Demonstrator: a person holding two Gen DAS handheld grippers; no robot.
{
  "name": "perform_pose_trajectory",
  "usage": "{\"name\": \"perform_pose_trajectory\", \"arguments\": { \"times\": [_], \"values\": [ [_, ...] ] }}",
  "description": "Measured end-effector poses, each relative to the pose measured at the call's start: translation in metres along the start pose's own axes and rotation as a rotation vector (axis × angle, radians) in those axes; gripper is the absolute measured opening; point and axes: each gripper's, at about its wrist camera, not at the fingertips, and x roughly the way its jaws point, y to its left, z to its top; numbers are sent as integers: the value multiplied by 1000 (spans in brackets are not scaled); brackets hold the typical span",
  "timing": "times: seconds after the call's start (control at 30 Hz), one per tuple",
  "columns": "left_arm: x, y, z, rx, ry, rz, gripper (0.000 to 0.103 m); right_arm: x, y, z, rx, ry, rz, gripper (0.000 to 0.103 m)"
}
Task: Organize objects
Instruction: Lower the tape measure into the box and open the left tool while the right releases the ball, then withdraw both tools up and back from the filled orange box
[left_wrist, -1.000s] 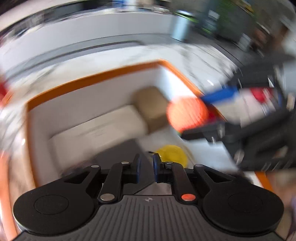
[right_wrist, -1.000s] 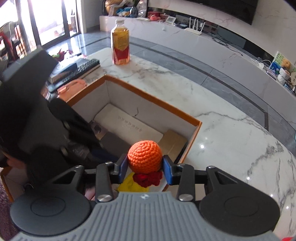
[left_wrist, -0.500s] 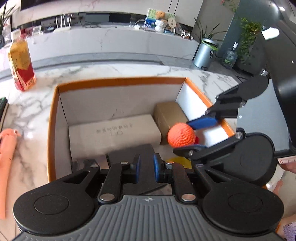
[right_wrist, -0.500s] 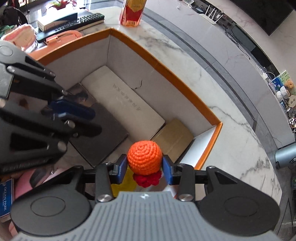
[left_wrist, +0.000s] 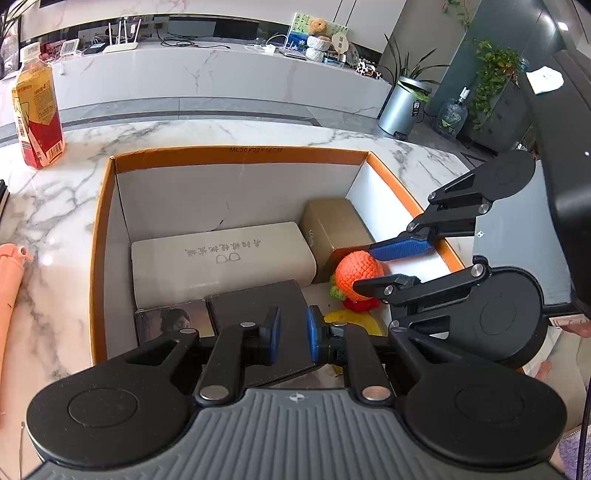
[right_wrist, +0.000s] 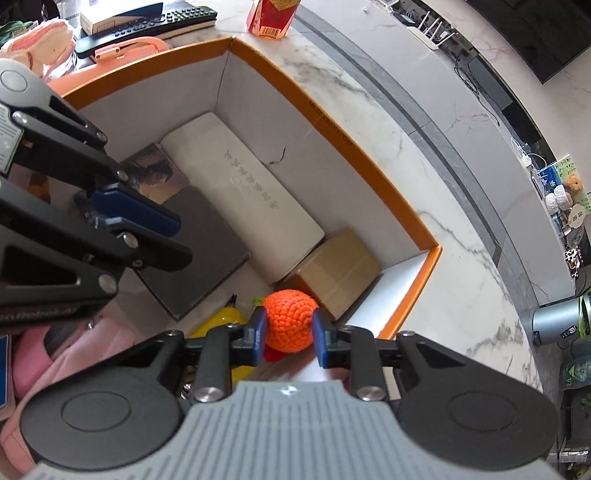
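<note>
My right gripper (right_wrist: 289, 338) is shut on an orange crocheted ball (right_wrist: 290, 324) with red and green trim, low inside the orange-rimmed box (right_wrist: 410, 210), beside the brown carton (right_wrist: 340, 273). In the left wrist view the ball (left_wrist: 356, 273) sits between the right gripper's blue pads (left_wrist: 400, 248). My left gripper (left_wrist: 293, 329) is empty, its jaws nearly closed with a narrow gap, above the box's near side over a dark flat case (left_wrist: 255, 306).
The box (left_wrist: 107, 206) also holds a long white case (left_wrist: 221, 258), a photo book (left_wrist: 170, 325) and a yellow object (left_wrist: 351, 320). A drink bottle (left_wrist: 37, 114) stands on the marble counter. A salmon bag (right_wrist: 125, 48), keyboard (right_wrist: 147, 24) and pink cloth (right_wrist: 48, 362) lie nearby.
The right gripper has carried the ball down into the box, next to the brown carton. The left gripper has steadied and stayed over the box's near side.
</note>
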Motion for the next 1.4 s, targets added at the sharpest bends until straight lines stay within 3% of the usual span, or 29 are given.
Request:
{"name": "perform_pose_trajectory", "arguments": {
  "times": [0.27, 0.37, 0.43, 0.63, 0.73, 0.9, 1.07, 1.2, 1.33, 1.4],
  "values": [
    [2, 0, 0, -7, 11, -9, 17, 10, 6, 4, -27, 9, -37, 21],
    [4, -1, 0, -3, 20, -18, 17, 6, 2, 1, -9, -3, -6, 20],
    [5, -2, 0, 6, 21, -20, 17, -3, -4, -1, 50, -11, 35, 20],
    [2, -5, 0, 14, 4, -17, 21, -42, -2, -15, 117, -46, 50, 21],
    [-13, -15, -2, 64, -38, 55, 22, -69, 3, -28, 155, -78, 65, 22],
    [-68, -42, -16, 98, -120, 68, 35, -119, 14, -55, 251, -167, 100, 28],
    [-123, -77, -37, 138, -189, 223, 47, -167, 34, -91, 332, -299, 111, 37],
    [-159, -96, -50, 111, -253, 255, 57, -198, 45, -123, 412, -389, 122, 44],
    [-189, -121, -68, 113, -367, 312, 86, -226, 53, -153, 480, -493, 132, 56],
    [-199, -133, -77, 132, -418, 350, 90, -238, 60, -167, 501, -539, 102, 63]
  ]
}}
